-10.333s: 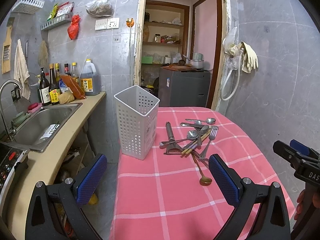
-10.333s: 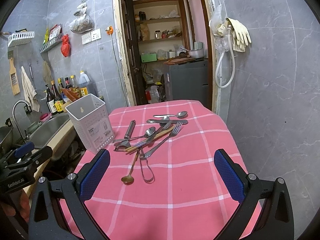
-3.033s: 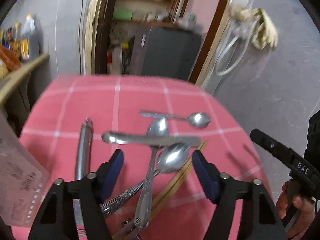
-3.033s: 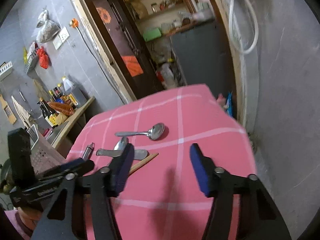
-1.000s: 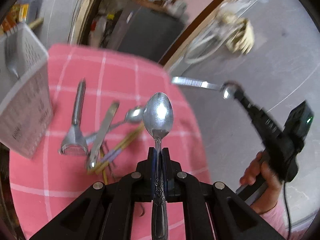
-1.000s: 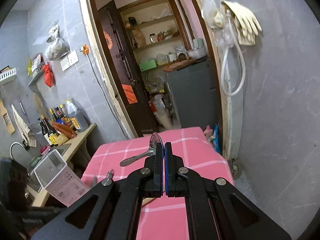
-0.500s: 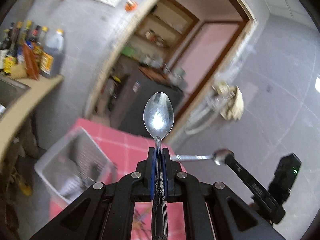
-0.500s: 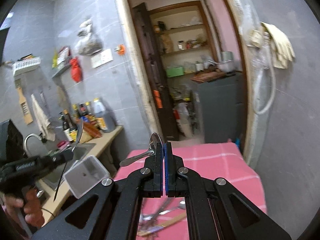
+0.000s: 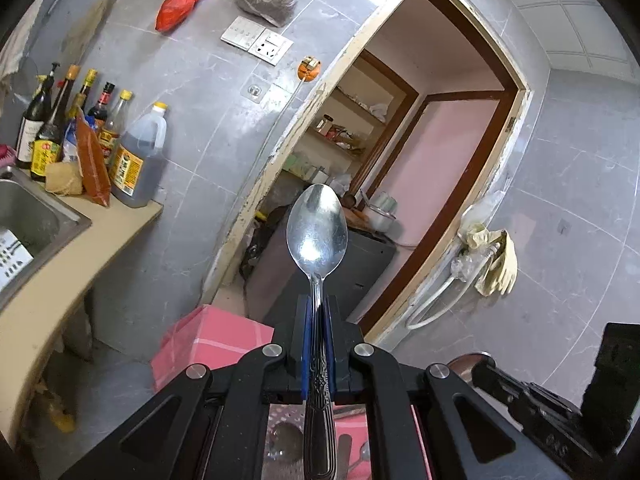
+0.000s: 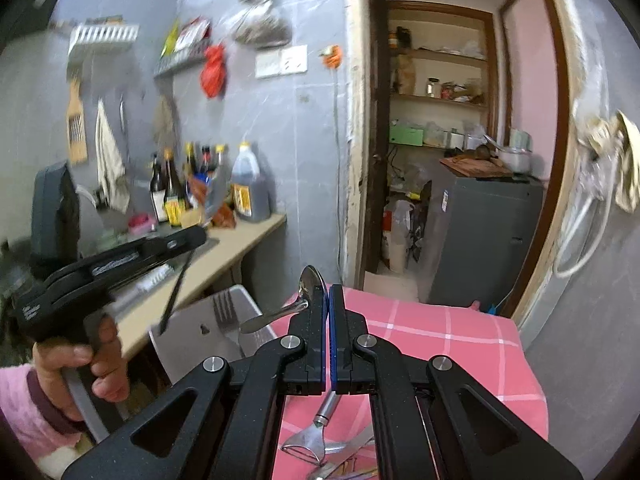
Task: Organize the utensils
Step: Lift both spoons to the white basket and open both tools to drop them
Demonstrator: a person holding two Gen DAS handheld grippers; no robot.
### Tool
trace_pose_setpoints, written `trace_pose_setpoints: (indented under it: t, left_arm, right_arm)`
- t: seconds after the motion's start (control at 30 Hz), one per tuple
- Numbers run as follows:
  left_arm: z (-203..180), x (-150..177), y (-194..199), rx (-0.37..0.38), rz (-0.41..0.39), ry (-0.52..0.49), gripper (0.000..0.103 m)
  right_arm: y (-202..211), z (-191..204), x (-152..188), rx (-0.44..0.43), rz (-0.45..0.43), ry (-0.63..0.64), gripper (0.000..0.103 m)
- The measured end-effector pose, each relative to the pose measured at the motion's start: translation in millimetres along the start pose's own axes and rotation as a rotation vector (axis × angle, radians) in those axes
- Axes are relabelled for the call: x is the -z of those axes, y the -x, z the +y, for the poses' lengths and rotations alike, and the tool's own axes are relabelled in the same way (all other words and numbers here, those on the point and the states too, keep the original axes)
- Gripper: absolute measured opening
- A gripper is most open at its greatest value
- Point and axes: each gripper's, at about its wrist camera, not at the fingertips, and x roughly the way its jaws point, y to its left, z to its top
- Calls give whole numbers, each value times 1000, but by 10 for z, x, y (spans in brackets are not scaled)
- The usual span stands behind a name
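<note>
The tablecloth is pink with a white check; the utensil basket is white and perforated; each spoon is bright silver, the nearer handle embossed with a scroll pattern; both grippers are black with blue pads; the wall tiles are grey and marbled; the sleeve is pink; the hanging bag is red.

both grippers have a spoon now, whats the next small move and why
Probably lower the left gripper so its spoon drops handle-first into the white basket. Its jaws clamp the patterned handle with the bowl up, and the right wrist view shows the handle tip hanging just above the basket's rim. The right gripper, shut on its own spoon, could follow.
</note>
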Motion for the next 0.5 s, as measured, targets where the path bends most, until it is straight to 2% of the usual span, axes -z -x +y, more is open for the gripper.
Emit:
trace_pose_setpoints:
  t: [0.23, 0.5]
  left_arm:
    - [95, 279, -86, 1, -6, -37, 7]
    - [144, 419, -7, 11, 1, -85, 7]
  right_arm:
    - [-127, 269, 67, -26, 74, 56, 2]
    - [-297, 306, 125, -73, 123, -4, 2]
